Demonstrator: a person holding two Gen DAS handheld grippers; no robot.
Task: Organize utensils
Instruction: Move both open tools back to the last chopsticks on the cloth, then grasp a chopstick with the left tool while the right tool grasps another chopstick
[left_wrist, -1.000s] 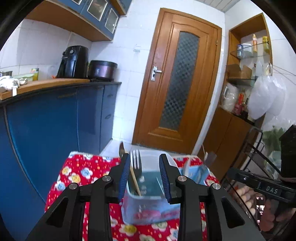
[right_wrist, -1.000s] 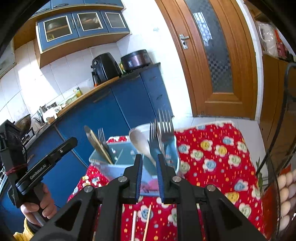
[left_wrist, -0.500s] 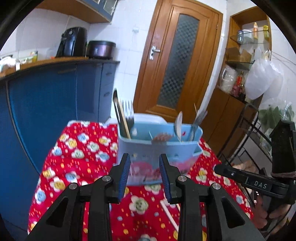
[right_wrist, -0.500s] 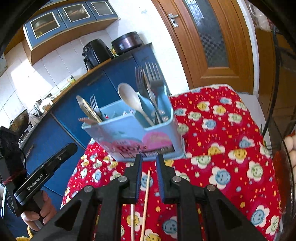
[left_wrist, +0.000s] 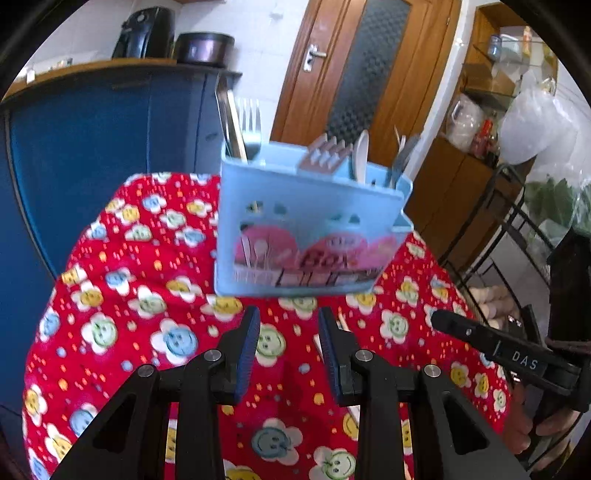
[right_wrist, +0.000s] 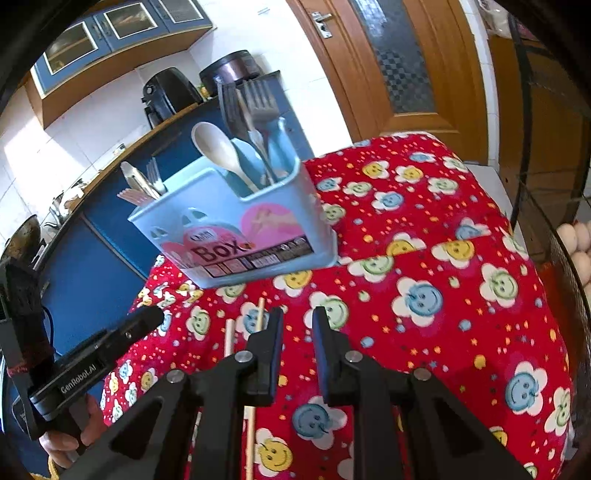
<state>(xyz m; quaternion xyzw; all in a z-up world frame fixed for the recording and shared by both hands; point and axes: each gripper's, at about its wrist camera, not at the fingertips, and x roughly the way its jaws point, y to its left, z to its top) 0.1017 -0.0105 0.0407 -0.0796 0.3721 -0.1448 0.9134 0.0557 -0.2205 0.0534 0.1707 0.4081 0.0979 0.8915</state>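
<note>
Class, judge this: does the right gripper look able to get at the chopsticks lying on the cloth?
Probably yes: the right gripper hangs empty, jaws apart, beside the chopsticks, with only bare cloth between.

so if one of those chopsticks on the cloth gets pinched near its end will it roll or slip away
The chopsticks look thin, round and smooth, so one could well roll aside or pivot under a pinch near the end. The red cloth looks soft and may damp rolling. They look stiff and light, so lifting should be easy once the right gripper closes squarely.

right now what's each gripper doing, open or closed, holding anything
Left gripper: open, nothing between its fingers, above the red cloth.
Right gripper: open with a narrow gap, holding nothing; chopsticks lie on the cloth just beside it.
</note>
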